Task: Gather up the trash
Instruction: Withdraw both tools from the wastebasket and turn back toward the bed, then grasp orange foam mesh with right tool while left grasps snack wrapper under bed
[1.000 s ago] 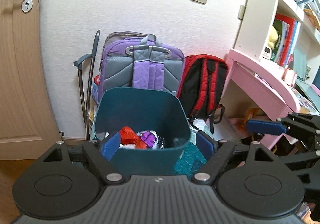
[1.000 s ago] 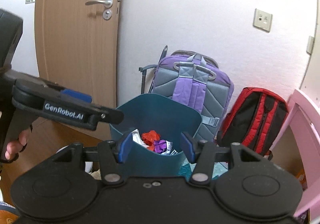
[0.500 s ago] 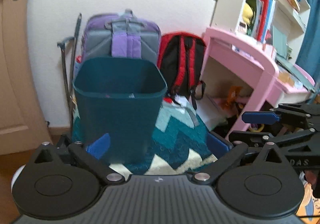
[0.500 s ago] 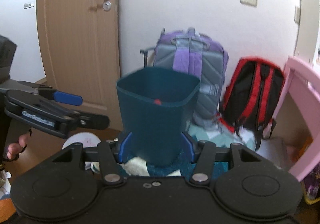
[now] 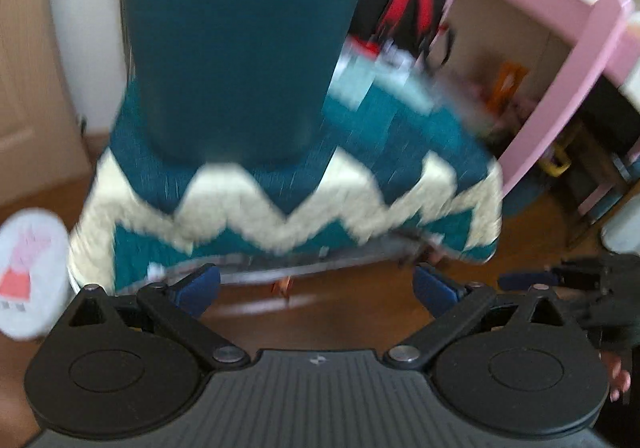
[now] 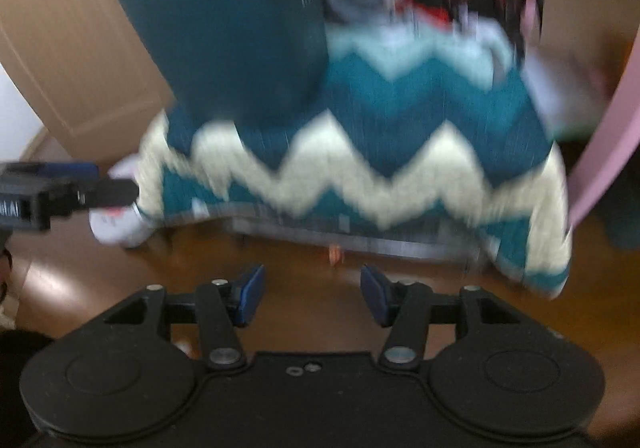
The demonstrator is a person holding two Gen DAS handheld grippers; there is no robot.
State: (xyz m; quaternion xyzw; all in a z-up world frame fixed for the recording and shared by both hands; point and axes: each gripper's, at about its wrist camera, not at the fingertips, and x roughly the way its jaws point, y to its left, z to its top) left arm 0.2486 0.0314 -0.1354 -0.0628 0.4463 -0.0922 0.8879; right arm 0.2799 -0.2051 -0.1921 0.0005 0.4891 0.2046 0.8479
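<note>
Far left, a round white disc (image 5: 30, 272) with a pink figure lies on the wooden floor (image 5: 352, 312). The left gripper (image 5: 316, 286) points down at the floor, fingers spread to their widest after just opening, nothing between them. A small orange scrap (image 5: 282, 286) lies just ahead at the zigzag rug's (image 5: 280, 207) near edge. The teal bin (image 5: 236, 39) stands on the rug, far. The right gripper (image 6: 312, 298) has fingers apart and empty. A pink desk (image 5: 560, 59) stands right.
</note>
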